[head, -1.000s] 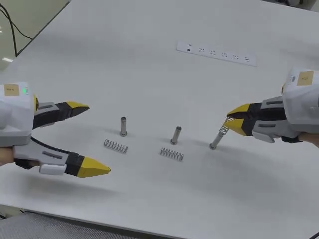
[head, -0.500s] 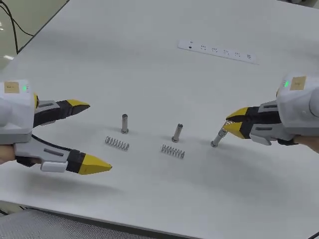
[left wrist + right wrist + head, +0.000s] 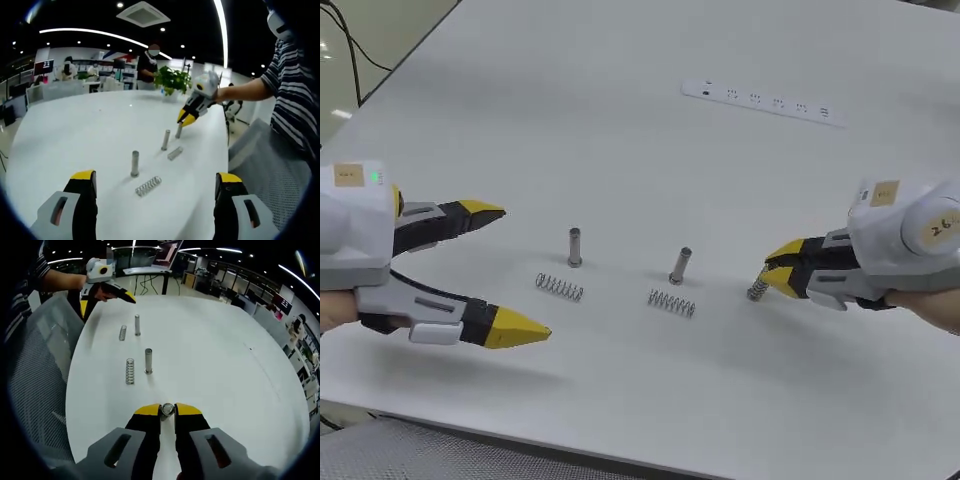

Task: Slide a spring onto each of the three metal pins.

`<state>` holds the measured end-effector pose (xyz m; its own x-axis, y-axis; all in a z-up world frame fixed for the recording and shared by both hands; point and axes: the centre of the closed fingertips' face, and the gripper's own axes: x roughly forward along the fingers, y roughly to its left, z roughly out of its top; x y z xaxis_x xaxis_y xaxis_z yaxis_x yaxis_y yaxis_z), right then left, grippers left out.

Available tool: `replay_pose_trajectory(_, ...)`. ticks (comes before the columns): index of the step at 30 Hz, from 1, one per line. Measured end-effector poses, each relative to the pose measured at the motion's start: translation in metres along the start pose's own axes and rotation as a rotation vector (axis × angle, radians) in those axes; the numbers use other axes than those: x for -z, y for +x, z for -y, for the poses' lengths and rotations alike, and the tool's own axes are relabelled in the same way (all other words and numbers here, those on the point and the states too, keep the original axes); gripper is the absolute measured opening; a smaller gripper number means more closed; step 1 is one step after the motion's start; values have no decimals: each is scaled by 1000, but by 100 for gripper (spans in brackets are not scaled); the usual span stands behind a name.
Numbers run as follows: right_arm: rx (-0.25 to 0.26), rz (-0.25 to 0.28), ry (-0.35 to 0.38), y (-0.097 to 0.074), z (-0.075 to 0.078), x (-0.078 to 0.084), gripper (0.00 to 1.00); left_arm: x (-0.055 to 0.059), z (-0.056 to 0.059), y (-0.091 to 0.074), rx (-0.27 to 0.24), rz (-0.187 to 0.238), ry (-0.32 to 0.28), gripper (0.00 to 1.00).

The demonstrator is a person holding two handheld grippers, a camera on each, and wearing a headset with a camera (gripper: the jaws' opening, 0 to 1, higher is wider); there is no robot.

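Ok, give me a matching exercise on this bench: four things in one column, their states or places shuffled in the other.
1 left hand-held gripper
2 right hand-held gripper
3 middle pin
4 power strip

A far side of the table
B jaws wide open, holding nothing
C bare, a loose spring lying beside it
D closed on the rightmost spring

Pairs: 1-B, 2-D, 3-C, 4-A

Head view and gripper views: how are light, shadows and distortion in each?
Head view: soft even light, faint shadow under the left gripper on the table. Left gripper view: fisheye curves the table edge; ceiling lights glare. Right gripper view: same curving, room dim.
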<state>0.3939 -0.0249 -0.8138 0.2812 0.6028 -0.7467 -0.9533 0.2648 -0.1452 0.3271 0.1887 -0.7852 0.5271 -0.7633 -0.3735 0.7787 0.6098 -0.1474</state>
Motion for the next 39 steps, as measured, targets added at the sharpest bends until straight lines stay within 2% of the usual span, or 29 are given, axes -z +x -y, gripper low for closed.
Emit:
replay_pose_trajectory(7,1,-17,3,4,0,5,7,0,-1,0,-3,1,-3,96)
replay_pose_trajectory(11,2,-12,3,4,-1,3,8,-1,-2,0,-9,5,-3,96)
replay_pose_trajectory(15,0,-15,29,3,-1,3,8,-2,-2,-1,-9,9,-5,96)
replay_pose_trajectory(26,8,8,52,0,2,1,10,-4,-2,-3,-12,12,-9,96)
replay_pose_trajectory(34,23,42,52,-10,2,-7,10,-8,-5,-4,-20,18,-10,96)
replay_pose_trajectory(39,29,107,116,-21,1,-13,11,-8,-5,-4,-23,20,-12,96)
